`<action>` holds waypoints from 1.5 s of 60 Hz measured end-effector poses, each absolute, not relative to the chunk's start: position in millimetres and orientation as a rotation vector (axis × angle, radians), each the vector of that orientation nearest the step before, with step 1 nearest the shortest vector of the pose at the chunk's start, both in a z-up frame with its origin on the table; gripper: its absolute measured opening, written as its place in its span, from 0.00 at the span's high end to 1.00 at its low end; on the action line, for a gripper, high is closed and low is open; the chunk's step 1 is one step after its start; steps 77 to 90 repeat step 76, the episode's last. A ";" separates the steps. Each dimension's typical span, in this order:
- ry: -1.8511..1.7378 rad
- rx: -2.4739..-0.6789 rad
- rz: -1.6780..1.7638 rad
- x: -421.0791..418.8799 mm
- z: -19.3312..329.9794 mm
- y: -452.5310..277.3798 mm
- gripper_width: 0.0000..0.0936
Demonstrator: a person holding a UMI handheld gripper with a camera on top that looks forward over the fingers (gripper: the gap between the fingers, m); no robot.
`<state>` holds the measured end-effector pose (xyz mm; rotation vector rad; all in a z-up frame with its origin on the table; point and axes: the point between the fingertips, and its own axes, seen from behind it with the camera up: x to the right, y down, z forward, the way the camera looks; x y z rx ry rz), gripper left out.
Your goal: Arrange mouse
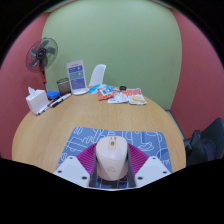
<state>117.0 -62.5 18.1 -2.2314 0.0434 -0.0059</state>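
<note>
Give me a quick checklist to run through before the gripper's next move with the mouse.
1. Beige rounded computer mouse sits between the fingers: ok.
2. Both gripper pads firmly pressing the mouse: cannot tell.
3. Mouse over the dark patterned mouse mat: ok.
4. Round wooden table bare just beyond the mat: ok.
5. White tissue box and colourful packets lie well beyond the mat: ok.

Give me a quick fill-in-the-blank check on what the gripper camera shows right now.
1. The gripper is shut on a beige ____.
2. Beneath it lies a patterned mouse mat on a round ____ table.
3. A black ____ stands at the table's far edge, behind the tissue box.

Missing words: mouse; wooden; fan
</note>
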 end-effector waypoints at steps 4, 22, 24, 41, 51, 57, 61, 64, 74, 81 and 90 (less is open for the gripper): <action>0.046 -2.253 0.002 118.7 8.3 -65.6 0.48; 0.037 -2.248 -0.049 119.2 40.6 -97.8 0.09; 0.041 -2.235 -0.065 119.0 52.0 -105.2 0.09; 0.106 -2.129 -0.166 92.0 152.0 -199.3 0.10; 0.096 -2.105 -0.202 70.2 183.3 -252.1 0.10; 0.097 -2.092 -0.213 62.2 195.6 -274.5 0.10; 0.099 -2.087 -0.220 58.0 199.9 -285.5 0.10; 0.097 -2.081 -0.222 55.6 204.1 -291.7 0.10; 0.102 -2.087 -0.221 52.1 204.4 -300.2 0.10; 0.103 -2.092 -0.223 51.8 203.5 -301.9 0.10; 0.103 -2.092 -0.223 51.8 203.5 -301.9 0.10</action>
